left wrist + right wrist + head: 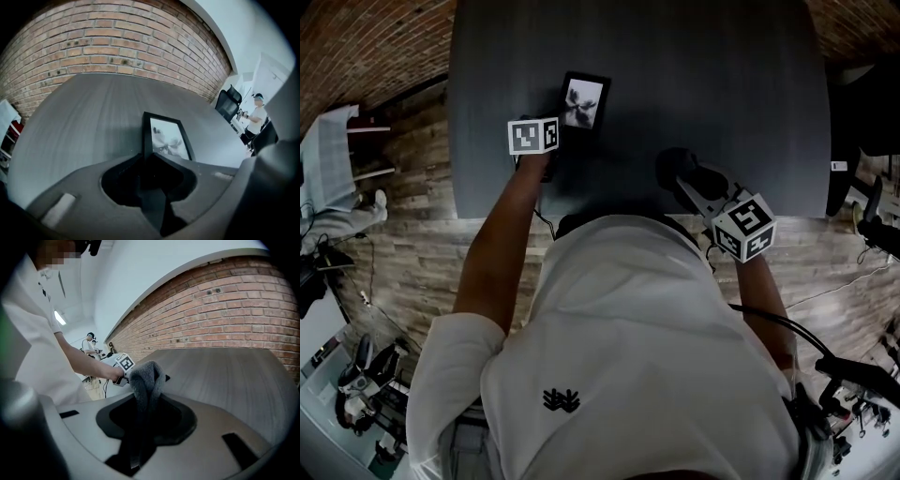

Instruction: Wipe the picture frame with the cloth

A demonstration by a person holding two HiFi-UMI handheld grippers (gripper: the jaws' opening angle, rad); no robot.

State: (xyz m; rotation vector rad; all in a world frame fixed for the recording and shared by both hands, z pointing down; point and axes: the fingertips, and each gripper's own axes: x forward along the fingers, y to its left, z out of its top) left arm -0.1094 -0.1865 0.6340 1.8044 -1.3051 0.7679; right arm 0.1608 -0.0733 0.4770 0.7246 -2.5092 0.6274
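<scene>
Black picture frame (pixel 583 103) lying on table (pixel 722 75) (flower photo), fluffy grey cloth (pixel 146 376) bunched

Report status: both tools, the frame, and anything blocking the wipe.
Left tool clamped on the picture frame at its near corner, frame on the table. Right tool shut on the cloth, clear of the frame. Nothing between them.

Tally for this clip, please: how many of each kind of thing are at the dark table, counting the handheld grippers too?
picture frame: 1
cloth: 1
grippers: 2 (left gripper on the frame's near edge, right gripper holding the cloth)
Total: 4
</scene>
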